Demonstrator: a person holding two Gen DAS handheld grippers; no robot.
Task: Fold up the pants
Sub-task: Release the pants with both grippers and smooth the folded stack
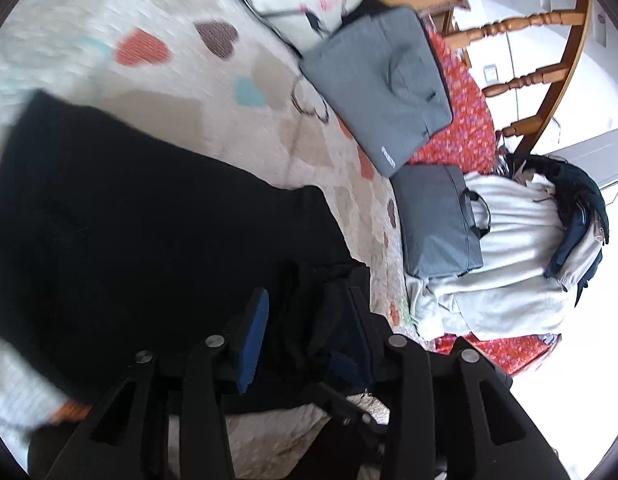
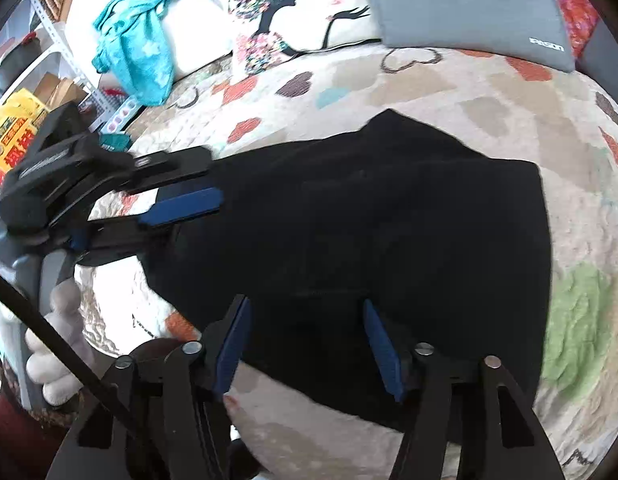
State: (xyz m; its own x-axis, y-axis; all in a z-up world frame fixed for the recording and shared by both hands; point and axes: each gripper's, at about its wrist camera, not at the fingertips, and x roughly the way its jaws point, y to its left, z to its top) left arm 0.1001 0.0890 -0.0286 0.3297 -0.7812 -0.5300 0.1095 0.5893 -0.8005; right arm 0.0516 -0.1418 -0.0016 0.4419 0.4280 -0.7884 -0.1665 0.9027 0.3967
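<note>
The quilted, heart-patterned bed [image 2: 449, 92] carries the black pants [image 2: 389, 220], lying in a flat, soft, matte slab — seemingly mid-fold. The left gripper [image 1: 305, 332] has bunched cloth between its blue pads, though whether clenched I cannot tell; the right gripper [image 2: 305, 344] is spread over the near hem. Next, probably pinch and lift both edges together.

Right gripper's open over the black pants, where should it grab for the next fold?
Probably the near hem edge of the pants, coming in low from the near side. The edge lies flat on the bedspread just below the open right gripper, while the left gripper works the left edge.
</note>
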